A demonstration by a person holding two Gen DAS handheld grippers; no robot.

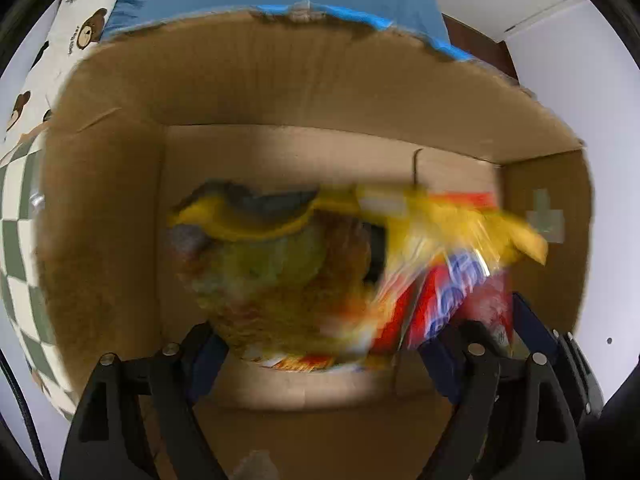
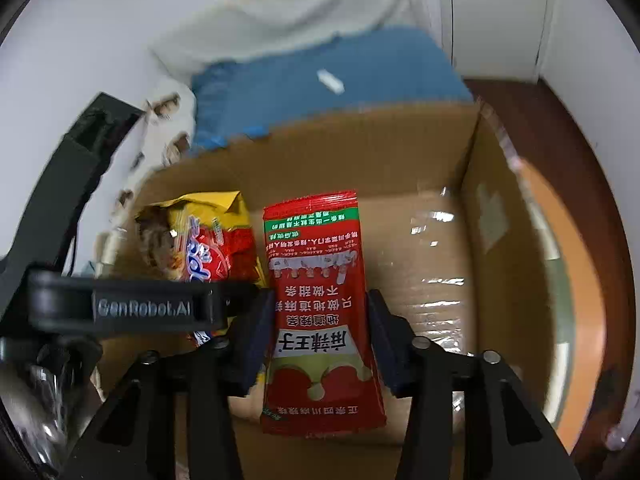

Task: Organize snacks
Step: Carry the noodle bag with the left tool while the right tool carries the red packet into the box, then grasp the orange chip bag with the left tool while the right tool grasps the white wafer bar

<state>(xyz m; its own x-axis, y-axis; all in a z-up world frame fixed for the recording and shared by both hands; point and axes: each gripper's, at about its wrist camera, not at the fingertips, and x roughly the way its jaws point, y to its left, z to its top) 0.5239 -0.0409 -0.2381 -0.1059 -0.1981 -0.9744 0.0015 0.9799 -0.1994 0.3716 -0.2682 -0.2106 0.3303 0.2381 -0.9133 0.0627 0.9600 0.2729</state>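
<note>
Packing step: our right gripper (image 2: 320, 328) grips the red packet (image 2: 320, 320) over the box (image 2: 472, 216); lowering and release come next. Left gripper (image 1: 332, 344) jaws gape, empty, beside the yellow bag (image 1: 280, 272).

There is a bed with a blue blanket (image 2: 320, 80) on it. A small white thing (image 2: 330, 81) lies on the blanket. Beside the blanket is a white cloth with brown bears (image 1: 86, 8) and a green and white checked cloth (image 1: 18, 216). The wall (image 2: 80, 28) is plain white. A white cupboard (image 2: 496, 20) stands at the right, and the floor (image 2: 568, 148) is dark brown.
</note>
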